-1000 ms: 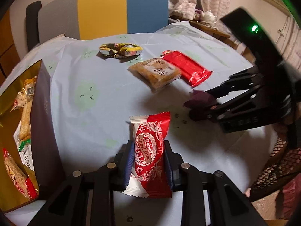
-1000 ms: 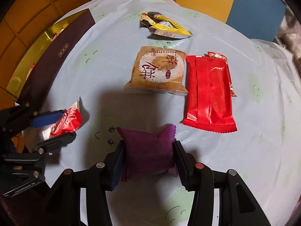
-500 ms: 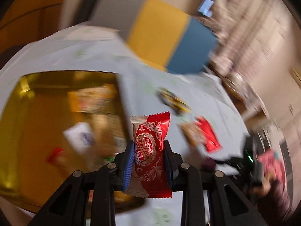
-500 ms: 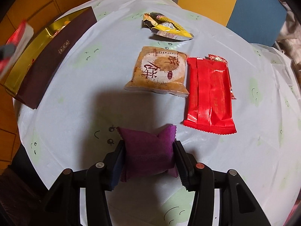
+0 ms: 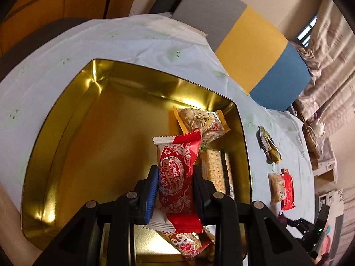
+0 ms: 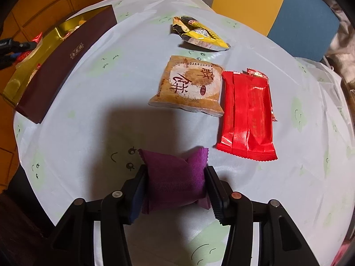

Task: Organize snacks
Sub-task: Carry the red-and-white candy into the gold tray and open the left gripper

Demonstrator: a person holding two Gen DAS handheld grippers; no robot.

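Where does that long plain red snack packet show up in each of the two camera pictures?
Left wrist view: the long red packet lies small near the right edge, on the tablecloth outside the gold tin.
Right wrist view: it lies large, right of centre, beyond the purple packet held in the right tongs.
Shared landmark: the brown pastry packet lying right beside it.

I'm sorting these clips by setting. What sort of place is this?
Most likely a home living or dining room: a round table under a printed tablecloth, a colour-block chair pushed up to it, curtains by a window, and a teapot on a side shelf.
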